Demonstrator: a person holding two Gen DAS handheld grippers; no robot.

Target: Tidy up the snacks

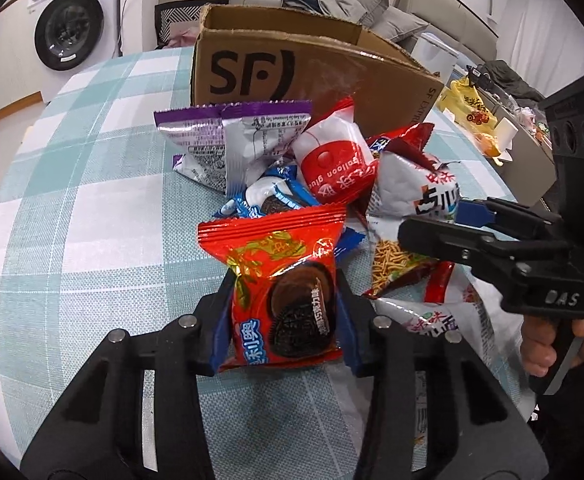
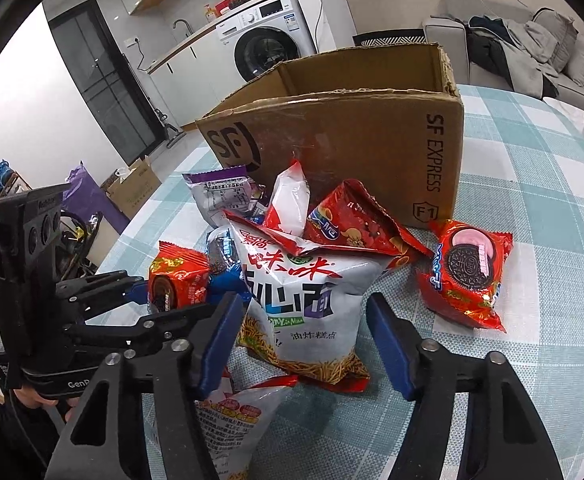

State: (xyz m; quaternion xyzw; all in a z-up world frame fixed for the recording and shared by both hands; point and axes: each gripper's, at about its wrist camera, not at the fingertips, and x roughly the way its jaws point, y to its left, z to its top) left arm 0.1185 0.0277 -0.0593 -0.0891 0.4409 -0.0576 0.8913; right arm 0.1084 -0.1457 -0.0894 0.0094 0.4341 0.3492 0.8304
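**snackstacker:** So what are the fingers doing? Left gripper (image 1: pixel 282 320) first.

**umi_dave:** Its blue-padded fingers (image 1: pixel 220 320) are clamped on both sides of a red Oreo chocolate sandwich-cookie pack (image 1: pixel 280 280), which sits at the near edge of the pile. You can see the same hold from the right wrist cam, left gripper (image 2: pixel 164 298) pinching that red pack (image 2: pixel 178 282).

**snackstacker:** And the right one?

**umi_dave:** Right gripper (image 2: pixel 303 340) has its fingers (image 2: pixel 391 344) spread wide, one on each side of the white fried-noodle snack bag (image 2: pixel 307 304), with a gap on both sides, so nothing is gripped.

**snackstacker:** What's around that?

**umi_dave:** More of the heap: a red-and-white pouch printed "balloon glue" (image 1: pixel 333 160), a purple-and-silver packet (image 1: pixel 220 140), a blue Oreo wrapper (image 1: pixel 272 200), and a red strawberry Oreo pack (image 2: pixel 467 272) lying alone to the right of the pile. Behind it all stands the open SF Express cardboard box (image 2: pixel 351 128), just beyond the pile. Everything's on the desk (image 1: pixel 92 160) with its teal-and-white check cloth. A washing machine (image 1: pixel 72 20) stands in the background.
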